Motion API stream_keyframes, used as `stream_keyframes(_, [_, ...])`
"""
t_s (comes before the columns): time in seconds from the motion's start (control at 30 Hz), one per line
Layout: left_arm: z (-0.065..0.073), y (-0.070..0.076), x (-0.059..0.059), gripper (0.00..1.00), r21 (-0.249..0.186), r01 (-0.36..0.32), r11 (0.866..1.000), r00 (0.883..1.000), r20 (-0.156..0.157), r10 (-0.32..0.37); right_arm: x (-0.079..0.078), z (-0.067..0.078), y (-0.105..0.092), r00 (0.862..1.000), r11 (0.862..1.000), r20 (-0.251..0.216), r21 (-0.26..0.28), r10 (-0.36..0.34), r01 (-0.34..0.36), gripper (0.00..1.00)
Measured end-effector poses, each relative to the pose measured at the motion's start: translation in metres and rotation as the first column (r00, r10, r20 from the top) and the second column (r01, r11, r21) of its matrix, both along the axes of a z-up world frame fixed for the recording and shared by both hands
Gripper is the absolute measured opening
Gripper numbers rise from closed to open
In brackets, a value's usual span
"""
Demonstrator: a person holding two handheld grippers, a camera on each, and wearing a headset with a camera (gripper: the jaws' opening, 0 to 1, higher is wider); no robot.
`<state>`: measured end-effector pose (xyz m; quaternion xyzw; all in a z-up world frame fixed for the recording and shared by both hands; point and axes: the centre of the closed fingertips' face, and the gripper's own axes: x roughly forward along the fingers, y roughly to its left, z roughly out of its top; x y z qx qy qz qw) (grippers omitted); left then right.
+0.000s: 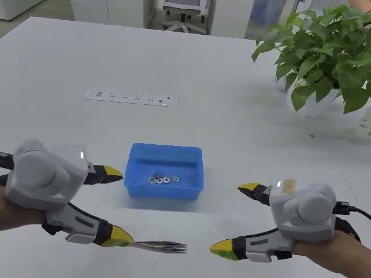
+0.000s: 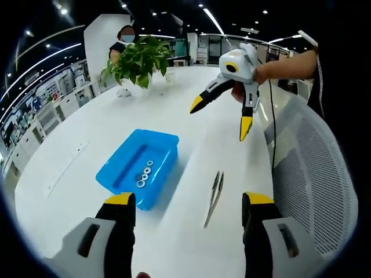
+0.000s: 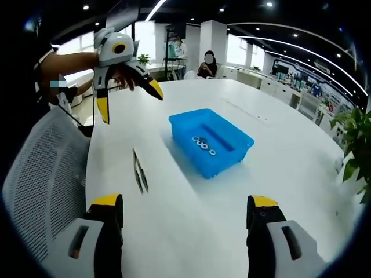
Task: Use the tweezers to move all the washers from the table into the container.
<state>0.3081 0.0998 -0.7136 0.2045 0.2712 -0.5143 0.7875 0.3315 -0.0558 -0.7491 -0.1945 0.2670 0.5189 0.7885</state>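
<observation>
A blue container [image 1: 164, 171] [image 2: 138, 167] [image 3: 211, 141] sits on the white table, with several washers [image 1: 163, 179] [image 2: 143, 175] [image 3: 203, 145] lying inside it. Metal tweezers [image 1: 159, 247] [image 2: 215, 196] [image 3: 139, 170] lie flat on the table near its front edge. My left gripper [image 1: 116, 204] [image 2: 189, 208] [image 3: 130, 99] is open at the left, its lower jaw tip close to the tweezers' handle end, holding nothing. At the right, my right gripper [image 1: 235, 218] [image 3: 185, 212] [image 2: 221, 120] is open too, a short way from the tweezers' tips.
A white power strip [image 1: 131, 97] lies beyond the container. A potted plant [image 1: 324, 55] [image 2: 137, 61] stands at the far right corner. A mesh office chair [image 2: 316, 174] [image 3: 40, 174] stands at the table's near side. People sit in the background.
</observation>
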Motion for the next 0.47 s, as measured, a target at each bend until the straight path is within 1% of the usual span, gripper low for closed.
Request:
stream_keyframes(0.07, [0.002,0.001,0.001,0.85,-0.01,-0.012,1.0,1.0,0.005,0.012,0.002,0.002,-0.002,1.0,1.0,0.006,0.009,-0.019,0.019,0.95])
stream_keyframes(0.13, [0.004,0.002,0.003,0.9,-0.028,-0.033,0.999,0.999,0.012,0.034,0.002,0.005,-0.002,1.0,0.999,0.006,0.023,-0.03,0.03,1.0])
stream_keyframes(0.17, [0.006,0.003,0.004,0.94,-0.041,-0.05,0.998,0.999,0.019,0.051,0.002,0.005,-0.002,0.999,0.999,0.006,0.023,-0.032,0.032,1.0])
stream_keyframes(0.23, [0.008,0.004,0.005,0.99,-0.059,-0.071,0.996,0.997,0.02,0.072,0.003,0.006,-0.003,0.999,0.999,0.01,0.023,-0.038,0.037,1.0])
stream_keyframes(0.37, [0.011,0.005,0.004,0.99,-0.076,-0.095,0.993,0.995,0.031,0.098,0.004,0.008,-0.005,0.998,0.998,0.011,0.026,-0.057,0.057,1.0])
stream_keyframes(0.47, [0.011,0.005,0.002,0.99,-0.091,-0.113,0.99,0.993,0.032,0.116,0.003,0.008,-0.005,0.998,0.998,0.012,0.025,-0.066,0.066,1.0])
